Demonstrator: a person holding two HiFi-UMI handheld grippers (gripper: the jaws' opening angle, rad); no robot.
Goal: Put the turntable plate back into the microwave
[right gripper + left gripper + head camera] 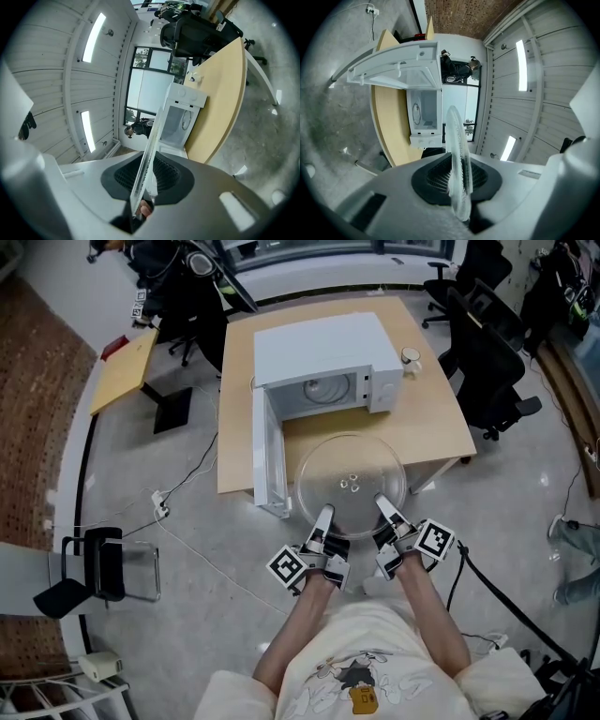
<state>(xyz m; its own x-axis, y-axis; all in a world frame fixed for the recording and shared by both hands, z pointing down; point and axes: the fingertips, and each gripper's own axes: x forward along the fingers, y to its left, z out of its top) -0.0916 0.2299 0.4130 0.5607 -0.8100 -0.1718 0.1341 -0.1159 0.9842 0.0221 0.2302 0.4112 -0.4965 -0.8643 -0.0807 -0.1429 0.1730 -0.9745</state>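
Note:
A round clear glass turntable plate (352, 486) hangs level in front of the wooden table, held at its near rim by both grippers. My left gripper (323, 518) is shut on the rim at the near left, my right gripper (384, 507) on the near right. In the left gripper view the plate (457, 159) shows edge-on between the black pads (436, 178). The right gripper view has the plate (150, 154) edge-on too, clamped in the pads (164, 176). The white microwave (323, 362) stands beyond on the table, its door (267, 451) swung open to the left and its cavity (323, 390) facing me.
The wooden table (431, 418) carries the microwave and a small white object (410, 357) to its right. Black office chairs (487, 362) stand at the right. Cables (187, 549) run over the grey floor at the left, near a small stand (103, 563).

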